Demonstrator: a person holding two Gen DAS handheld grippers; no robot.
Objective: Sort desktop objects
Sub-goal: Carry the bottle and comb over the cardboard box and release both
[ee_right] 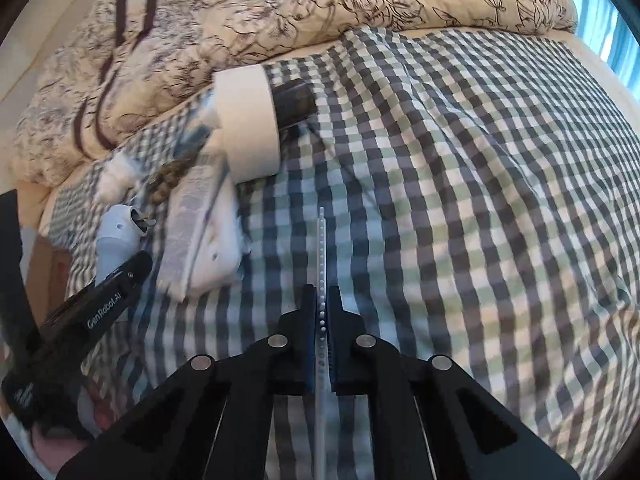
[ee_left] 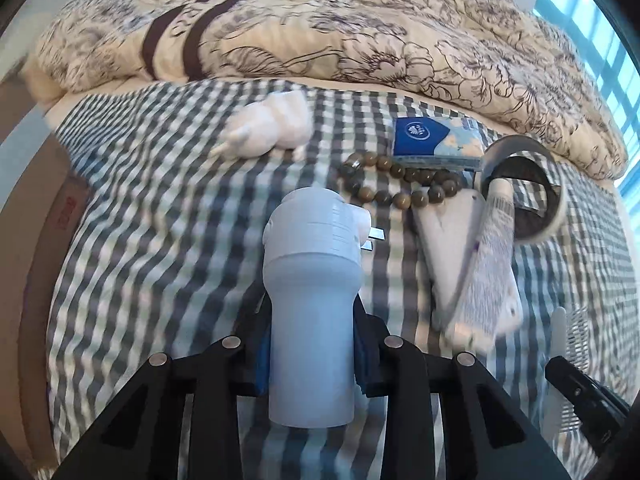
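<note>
A: Nearest, item one?
B: Left gripper [ee_left: 312, 344], jaws clamped on a pale plug adapter [ee_left: 310, 280], prongs pointing away, above the checked sheet [ee_left: 160, 240].
A: Item two?
B: Right gripper [ee_right: 321, 320], jaws pressed together on a thin white perforated strip [ee_right: 321, 248], held edge-on.
A: Farther out?
B: White case [ee_left: 444, 248] with a tube [ee_left: 490, 256] lying on it, bead bracelet [ee_left: 404, 184], tape roll [ee_left: 556, 200], tissue pack [ee_left: 432, 138], crumpled white tissue [ee_left: 272, 128]; floral quilt [ee_left: 320, 20] behind.
</note>
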